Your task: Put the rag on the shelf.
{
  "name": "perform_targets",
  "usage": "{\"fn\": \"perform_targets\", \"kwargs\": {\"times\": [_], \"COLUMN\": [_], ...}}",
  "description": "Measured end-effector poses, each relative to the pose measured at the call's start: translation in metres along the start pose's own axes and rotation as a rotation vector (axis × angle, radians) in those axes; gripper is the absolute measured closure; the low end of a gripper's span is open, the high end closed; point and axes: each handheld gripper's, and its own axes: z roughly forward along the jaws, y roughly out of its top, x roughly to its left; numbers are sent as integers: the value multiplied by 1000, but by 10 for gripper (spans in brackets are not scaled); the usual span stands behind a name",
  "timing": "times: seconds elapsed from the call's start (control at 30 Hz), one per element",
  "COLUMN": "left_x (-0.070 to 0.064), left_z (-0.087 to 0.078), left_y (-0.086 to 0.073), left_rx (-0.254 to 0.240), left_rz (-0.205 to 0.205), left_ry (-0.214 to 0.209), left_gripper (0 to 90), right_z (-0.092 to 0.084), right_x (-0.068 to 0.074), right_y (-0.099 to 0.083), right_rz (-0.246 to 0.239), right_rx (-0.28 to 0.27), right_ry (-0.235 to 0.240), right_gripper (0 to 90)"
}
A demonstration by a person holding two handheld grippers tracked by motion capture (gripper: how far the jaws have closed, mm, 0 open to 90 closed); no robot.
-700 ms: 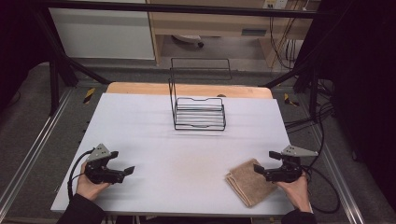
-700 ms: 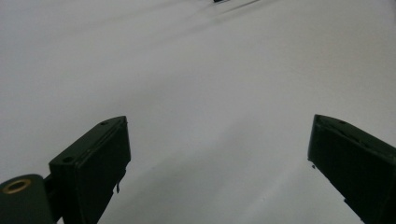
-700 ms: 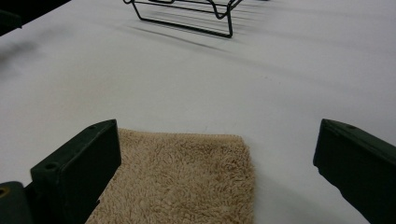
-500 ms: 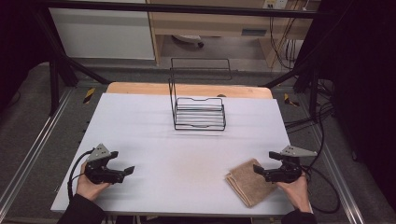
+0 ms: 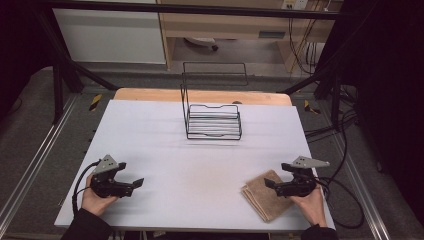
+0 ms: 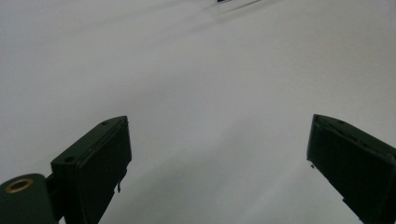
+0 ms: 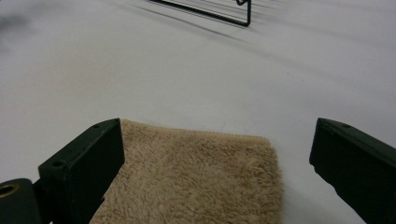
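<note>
Tan folded towel (image 5: 264,196) flat on white surface (image 5: 200,155), under right gripper (image 5: 270,184), jaws wide, gripping nothing; left gripper (image 5: 139,183) likewise open, empty.

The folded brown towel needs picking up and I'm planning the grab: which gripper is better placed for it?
The right gripper: it hovers open over the folded brown towel, which lies between its fingers. The left gripper is across the table.
</note>
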Motion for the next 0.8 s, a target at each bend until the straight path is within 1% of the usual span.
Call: {"fn": "perform_targets", "kwargs": {"times": [0.13,0.3,0.47,0.53,0.57,0.63,0.73,0.8], "left_x": [-1,-1,-1,-1,-1,-1,-2,-1], "left_z": [0,0,0,0,0,0,-1,-1], "left_y": [0,1,1,1,1,1,1,1], "left_rx": [-2,0,6,6,6,6,1,2], "left_rz": [-3,-3,4,3,3,0,-1,4], "left_ry": [4,12,15,18,20,20,22,22], "left_gripper": [64,64,65,65,66,66,68,69], "right_z": [2,8,17,20,22,26,32,37], "right_x": [10,22,37,43,46,52,59,63], "right_y": [4,7,9,10,10,9,9,8], "right_rz": [3,-19,-36,-42,-56,-56,-69,-72], "right_rx": [6,31,56,69,77,92,117,133], "right_ry": [12,13,48,63,63,71,59,68], "right_gripper": [49,76,120,150,158,188,232,268]}}
